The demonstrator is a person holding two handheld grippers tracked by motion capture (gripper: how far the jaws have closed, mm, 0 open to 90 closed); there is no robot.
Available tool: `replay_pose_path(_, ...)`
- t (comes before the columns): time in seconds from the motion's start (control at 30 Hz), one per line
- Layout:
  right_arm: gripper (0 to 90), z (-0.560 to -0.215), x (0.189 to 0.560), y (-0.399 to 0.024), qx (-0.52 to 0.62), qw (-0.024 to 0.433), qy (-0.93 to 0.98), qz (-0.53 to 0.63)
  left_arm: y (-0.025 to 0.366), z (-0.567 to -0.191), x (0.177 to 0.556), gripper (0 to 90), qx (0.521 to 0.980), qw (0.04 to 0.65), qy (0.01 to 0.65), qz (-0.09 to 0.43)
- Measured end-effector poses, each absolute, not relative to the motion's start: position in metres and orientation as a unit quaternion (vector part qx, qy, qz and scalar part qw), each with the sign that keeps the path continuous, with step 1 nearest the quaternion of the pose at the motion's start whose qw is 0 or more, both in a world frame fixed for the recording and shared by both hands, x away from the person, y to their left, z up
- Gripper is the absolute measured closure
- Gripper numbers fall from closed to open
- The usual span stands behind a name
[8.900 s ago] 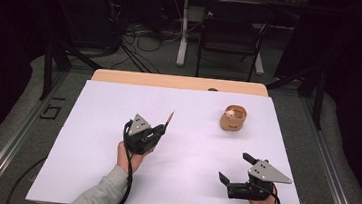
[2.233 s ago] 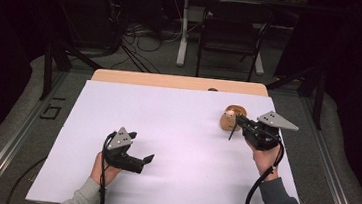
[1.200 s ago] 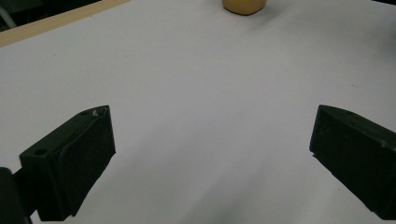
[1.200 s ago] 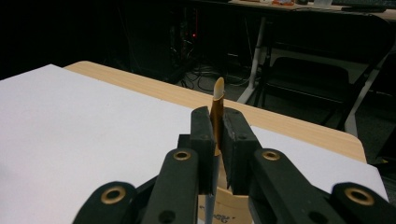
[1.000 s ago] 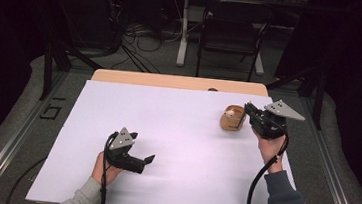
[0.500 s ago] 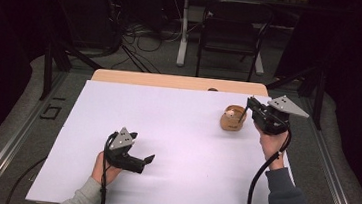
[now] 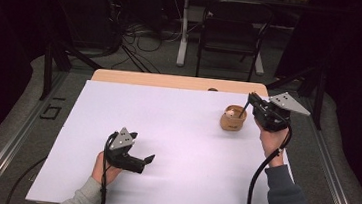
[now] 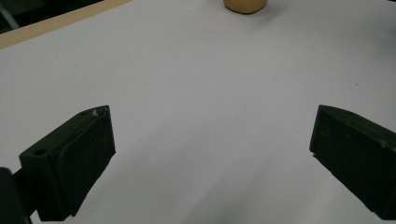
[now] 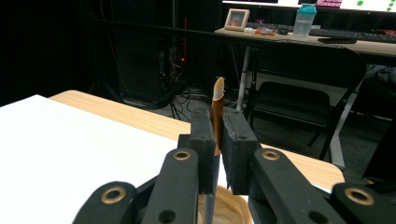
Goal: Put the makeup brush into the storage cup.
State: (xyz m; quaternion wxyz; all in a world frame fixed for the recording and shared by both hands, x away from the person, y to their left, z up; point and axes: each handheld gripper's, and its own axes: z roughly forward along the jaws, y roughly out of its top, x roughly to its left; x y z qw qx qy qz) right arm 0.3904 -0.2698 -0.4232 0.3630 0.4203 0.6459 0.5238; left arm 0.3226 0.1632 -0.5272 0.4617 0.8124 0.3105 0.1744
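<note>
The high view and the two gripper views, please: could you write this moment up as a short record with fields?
surface: white sheet on a wooden table
held thing: thin brown stick, pale tip up, lower end toward the bowl
bowl: small wooden bowl, upright, near the sheet's far right part
right gripper: shut on the stick, above the bowl
left gripper: open, nothing between its fingers, low over the sheet's near left part
background: folding chair and cables on the floor
</note>
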Motion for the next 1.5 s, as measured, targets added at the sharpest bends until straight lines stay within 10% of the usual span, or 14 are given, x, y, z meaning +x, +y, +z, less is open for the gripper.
replay_pose_path(1.5, 84.3, -0.439, 0.419, -0.261, 0.418, 0.379, 0.664, 0.491, 0.161, -0.528, 0.322, 0.0, 0.815, 0.46, 0.308, 0.174)
